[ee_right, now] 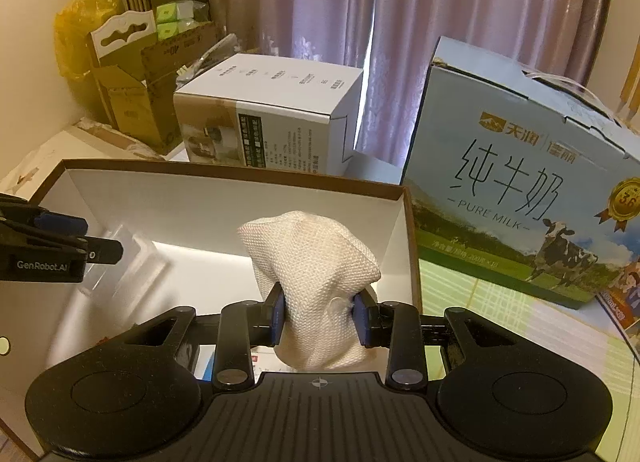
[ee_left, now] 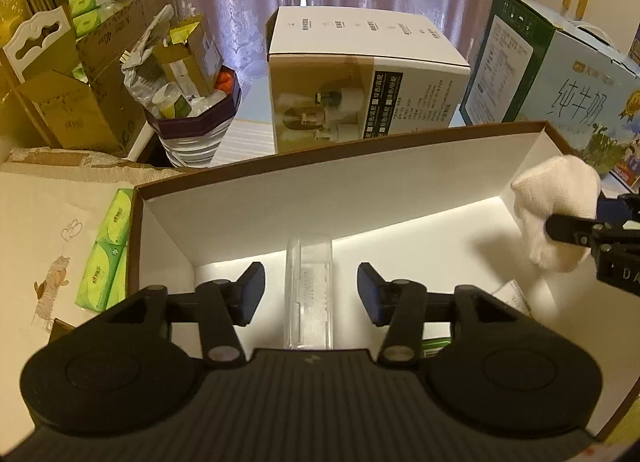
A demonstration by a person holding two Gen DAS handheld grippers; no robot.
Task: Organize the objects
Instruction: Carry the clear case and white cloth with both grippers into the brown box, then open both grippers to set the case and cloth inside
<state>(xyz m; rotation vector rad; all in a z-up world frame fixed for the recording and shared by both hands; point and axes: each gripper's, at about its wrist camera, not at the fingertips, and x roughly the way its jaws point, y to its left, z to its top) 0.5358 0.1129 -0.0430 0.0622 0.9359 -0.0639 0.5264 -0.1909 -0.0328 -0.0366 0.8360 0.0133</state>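
Note:
A brown-edged open box with a white inside (ee_left: 320, 190) lies in front of me; it also shows in the right wrist view (ee_right: 224, 198). My left gripper (ee_left: 311, 294) is open over the box, its fingers either side of a clear plastic case (ee_left: 309, 286) lying on the box floor, not touching it. The case also shows in the right wrist view (ee_right: 132, 258). My right gripper (ee_right: 319, 316) is shut on a bunched white knit glove (ee_right: 312, 274), held over the right end of the box. The glove (ee_left: 556, 210) shows at the right in the left wrist view.
Green tissue packs (ee_left: 108, 250) lie left of the box. Behind stand a white product carton (ee_left: 360, 78), a blue milk carton (ee_right: 520, 190), a full waste bin (ee_left: 192, 102) and brown cardboard boxes (ee_left: 76, 102). Papers lie on the box floor (ee_left: 516, 294).

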